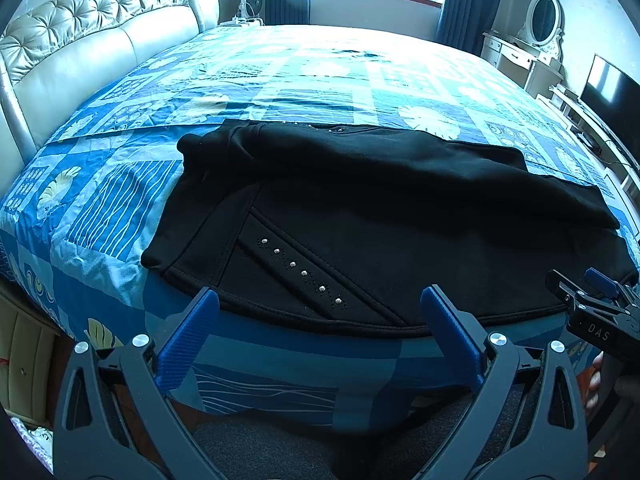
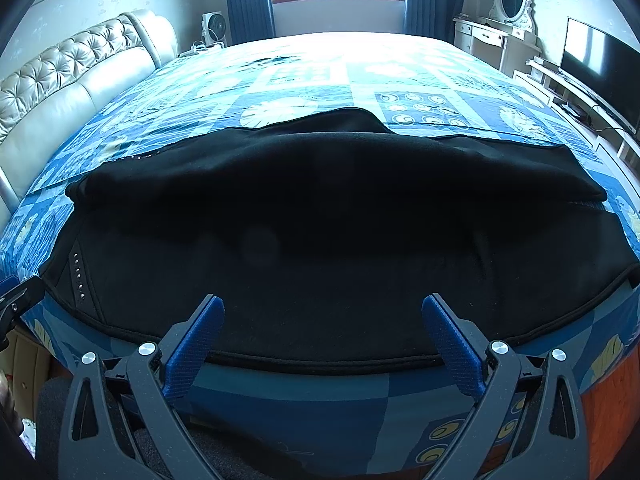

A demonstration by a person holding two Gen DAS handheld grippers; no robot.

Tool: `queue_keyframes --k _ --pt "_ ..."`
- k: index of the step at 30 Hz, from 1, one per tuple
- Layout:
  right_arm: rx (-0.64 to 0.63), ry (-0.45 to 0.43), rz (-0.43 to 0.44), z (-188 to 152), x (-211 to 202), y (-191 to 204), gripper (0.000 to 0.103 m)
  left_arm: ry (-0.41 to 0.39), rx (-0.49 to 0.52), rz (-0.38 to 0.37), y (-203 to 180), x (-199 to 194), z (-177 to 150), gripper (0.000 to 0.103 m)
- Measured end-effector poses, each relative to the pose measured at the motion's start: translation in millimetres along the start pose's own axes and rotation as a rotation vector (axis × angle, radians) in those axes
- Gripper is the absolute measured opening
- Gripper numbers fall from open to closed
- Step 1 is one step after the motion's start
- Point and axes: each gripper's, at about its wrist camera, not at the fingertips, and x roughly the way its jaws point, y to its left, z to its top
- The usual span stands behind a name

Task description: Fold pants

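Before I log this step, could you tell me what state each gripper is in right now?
Left gripper: open, holding nothing, at the near edge of the black pants.
Right gripper: open, holding nothing, at the same near edge.

Two near bed-edge views, shared pants

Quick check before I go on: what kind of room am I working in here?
A home bedroom, almost certainly: the pants lie on a wide bed with a tufted headboard, and a mirrored dressing table stands by the window.
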Motion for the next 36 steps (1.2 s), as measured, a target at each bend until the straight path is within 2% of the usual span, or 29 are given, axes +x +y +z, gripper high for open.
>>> queue_keyframes --k 16,19,21,23,26,29,31,33,36 --pt "-0.002 0.01 0.018 1.5 1.7 1.5 0.099 0.003 0.0 0.003 1.2 2.3 -2.4 0.101" --pt "-0.004 0.026 0.076 9.2 2.8 -0.6 0.099 0.014 -0.004 -0.008 5.5 4.0 -1.0 0.101" --pt "-0.016 0.033 0.167 20.9 4.3 -3.1 0.099 0.033 -0.011 -0.058 12.2 4.2 5.2 0.101" --pt "-0.045 0.031 0.26 38.9 8.2 -5.7 0.099 0.038 -0.012 -0.101 24.7 3.0 16.3 0.101" --pt "-0.091 0.015 0.326 72.1 18.9 -10.1 0.099 0.012 -0.032 -0.131 59.8 7.1 40.4 0.101" --pt "-0.127 0.018 0.368 106.2 36.8 -14.1 0.099 0.033 -0.069 -0.152 104.6 28.1 71.9 0.101" --pt "-0.139 0.037 0.4 131.9 57.4 -17.2 0.099 0.04 -0.085 -0.157 133.3 47.5 95.3 0.101" --pt "-0.141 0.084 0.432 154.8 83.7 -18.8 0.099 0.07 -0.092 -0.198 159.9 76.9 121.8 0.101" --pt "-0.14 0.178 0.474 180.6 127.0 -18.2 0.099 0.14 -0.136 -0.302 187.1 126.7 152.5 0.101"
